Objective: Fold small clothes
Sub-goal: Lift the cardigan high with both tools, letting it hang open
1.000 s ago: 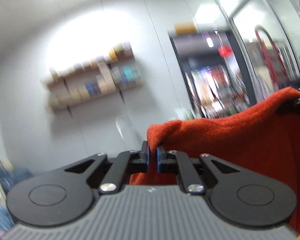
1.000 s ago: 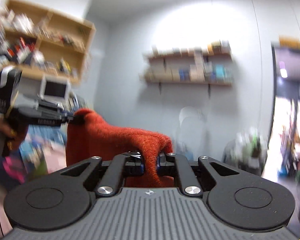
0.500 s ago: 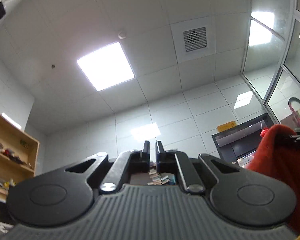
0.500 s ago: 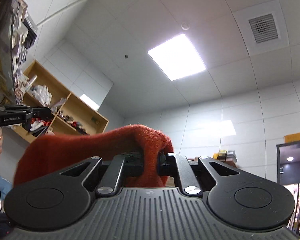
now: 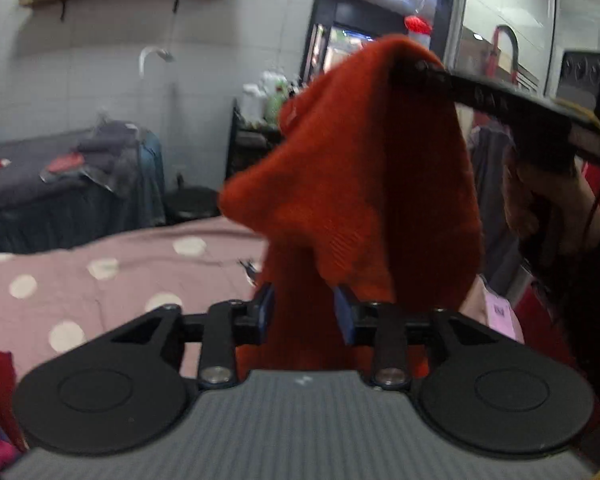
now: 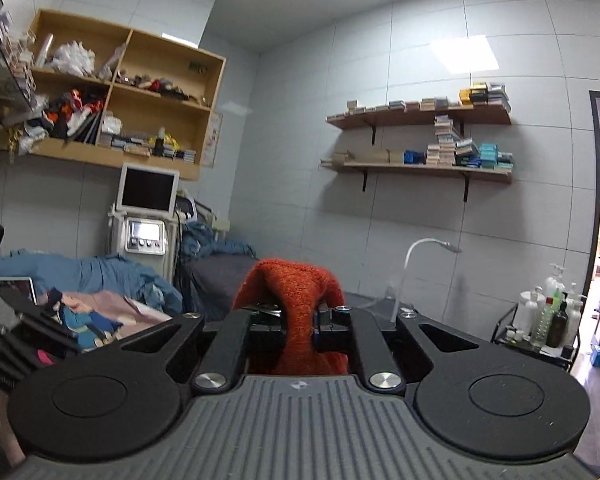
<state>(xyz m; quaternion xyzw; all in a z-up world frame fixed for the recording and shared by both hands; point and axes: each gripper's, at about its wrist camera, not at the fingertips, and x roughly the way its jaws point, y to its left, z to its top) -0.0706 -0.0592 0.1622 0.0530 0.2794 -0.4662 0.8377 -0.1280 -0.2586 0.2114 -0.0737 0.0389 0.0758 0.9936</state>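
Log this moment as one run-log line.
right claw: shut on orange knit garment | left claw: just opening, garment between pads, unpinched | garment: hanging over polka-dot bed

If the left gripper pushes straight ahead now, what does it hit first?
The hanging orange knit garment: its lower part already sits between the left gripper's just-opened jaws. Beyond it probably lies the polka-dot bedspread.

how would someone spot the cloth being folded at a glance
Above the pink polka-dot bedspread, an orange-red knit cloth hangs from the right gripper. Nothing else here is rust-coloured, woolly and held in the air.
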